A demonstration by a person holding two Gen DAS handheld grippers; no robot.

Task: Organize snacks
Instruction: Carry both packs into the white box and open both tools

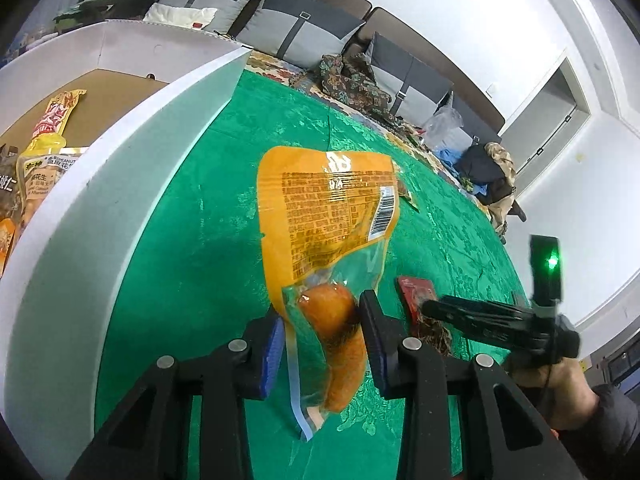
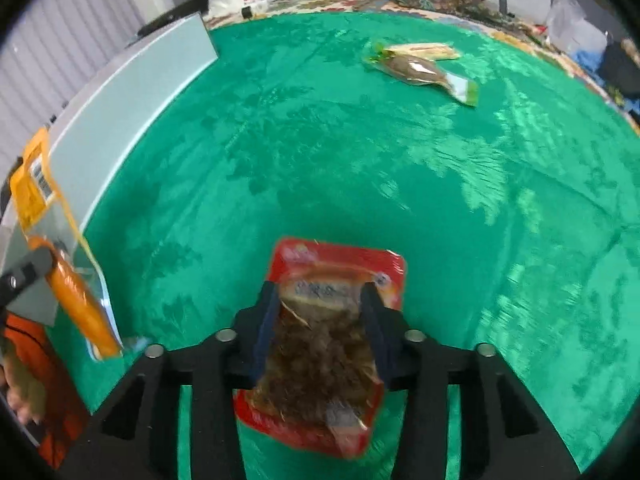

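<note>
Left wrist view: left gripper [image 1: 322,340] is clamped on the orange pack [image 1: 326,216] at its clear end, around the sausage, lifted over the green cloth [image 1: 192,280].
Why held so: likely bound for the white box [image 1: 120,184] at left, where other snacks [image 1: 40,160] already lie.
Right gripper [image 2: 320,328]: jaws apart, straddling the red pack [image 2: 320,344]; pads do not seem to press it.
Red pack: between the fingers, low over the cloth, blurred; whether it rests there I cannot tell.
Green pack [image 2: 424,72]: far right on the cloth, well apart from both tools, a pale packet [image 2: 424,50] just behind it.
</note>
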